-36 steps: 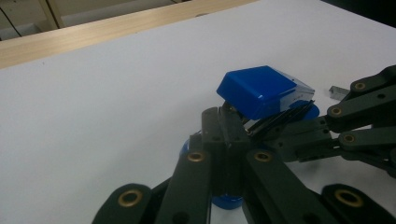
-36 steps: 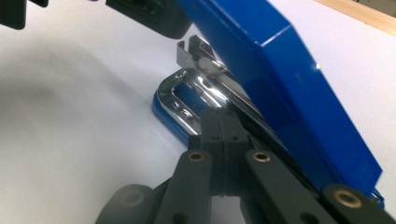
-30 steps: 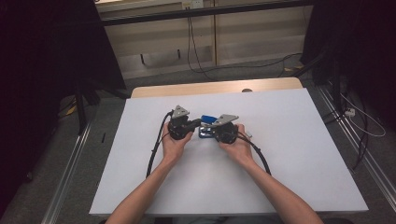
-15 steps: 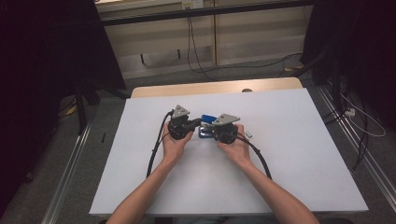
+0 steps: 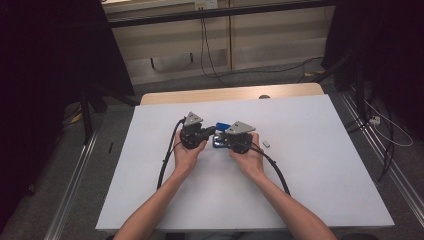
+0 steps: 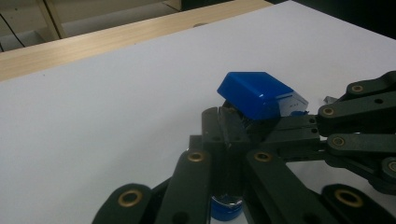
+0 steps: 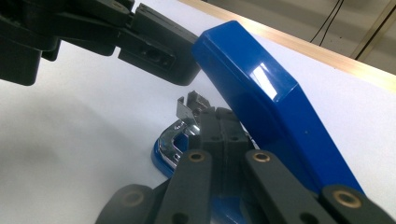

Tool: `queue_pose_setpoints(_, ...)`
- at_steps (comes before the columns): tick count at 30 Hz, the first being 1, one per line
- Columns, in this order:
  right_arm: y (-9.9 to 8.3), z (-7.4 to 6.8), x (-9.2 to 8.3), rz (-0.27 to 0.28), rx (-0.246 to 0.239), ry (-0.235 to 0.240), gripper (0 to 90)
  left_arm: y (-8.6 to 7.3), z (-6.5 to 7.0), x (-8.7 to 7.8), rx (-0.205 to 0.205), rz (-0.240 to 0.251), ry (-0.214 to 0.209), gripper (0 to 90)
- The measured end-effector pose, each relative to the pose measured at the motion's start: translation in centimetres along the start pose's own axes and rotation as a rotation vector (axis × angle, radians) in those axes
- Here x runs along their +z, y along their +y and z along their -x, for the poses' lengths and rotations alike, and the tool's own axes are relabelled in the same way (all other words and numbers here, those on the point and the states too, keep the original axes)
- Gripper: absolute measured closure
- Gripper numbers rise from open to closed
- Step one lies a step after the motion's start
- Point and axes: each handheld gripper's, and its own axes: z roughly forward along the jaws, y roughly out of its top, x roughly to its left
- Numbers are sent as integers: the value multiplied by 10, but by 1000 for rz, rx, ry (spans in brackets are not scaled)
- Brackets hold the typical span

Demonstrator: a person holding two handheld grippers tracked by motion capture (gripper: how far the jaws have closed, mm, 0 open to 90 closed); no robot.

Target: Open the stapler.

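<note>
A: White table (image 5: 320, 190) first, the largest thing; near its middle lies a blue stapler (image 5: 220, 126), lid hinged up, between our two grippers.

B: How do we judge its handling?

A: Stiff plastic shell over a chromed metal core: light, rigid, glossy and so probably slippery on the lid (image 7: 261, 93). The open lid would swing if gripped; we would rather hold the base (image 7: 161, 163).

B: And the jaws?

A: Left gripper (image 5: 209, 132): jaws pressed together, tips at the inner metal channel (image 6: 233, 114), whether pinching it we cannot tell. Right gripper (image 5: 220, 143): jaws likewise together, lying over the base beneath the lid.

B: Smallest item?

A: One small pale piece (image 5: 266, 143) just right of the right hand (image 5: 248, 159).
</note>
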Motion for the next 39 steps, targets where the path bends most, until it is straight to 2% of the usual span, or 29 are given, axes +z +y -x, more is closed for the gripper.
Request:
queue_pose_setpoints(2, 0, 0, 0, 1, 2, -2, 900, -2, -1, 1, -14, -5, -4, 900)
queue_pose_setpoints(6, 0, -1, 0, 3, 3, -5, 900, -3, -2, 3, -5, -14, -4, 900)
queue_pose_setpoints(7, 0, -1, 0, 3, 3, -5, 900, -3, -1, 4, -13, -10, -9, 900)
queue_pose_setpoints(14, 1, 1, -1, 9, 7, -16, 900, -5, 2, 8, 10, -30, -8, 900)
queue_pose_setpoints(16, 1, 2, -2, 9, 10, -17, 900, -6, 2, 9, 32, -34, -1, 900)
queue_pose_setpoints(23, 1, 3, -2, 9, 11, -21, 900, -9, 1, 11, 35, -37, -6, 900)
queue_pose_setpoints(27, 1, 2, -1, 4, 13, -19, 900, -11, 1, 13, 50, -51, 0, 900)
queue_pose_setpoints(39, 1, -1, 0, 23, 19, -33, 900, -14, 0, 13, 66, -41, -7, 900)
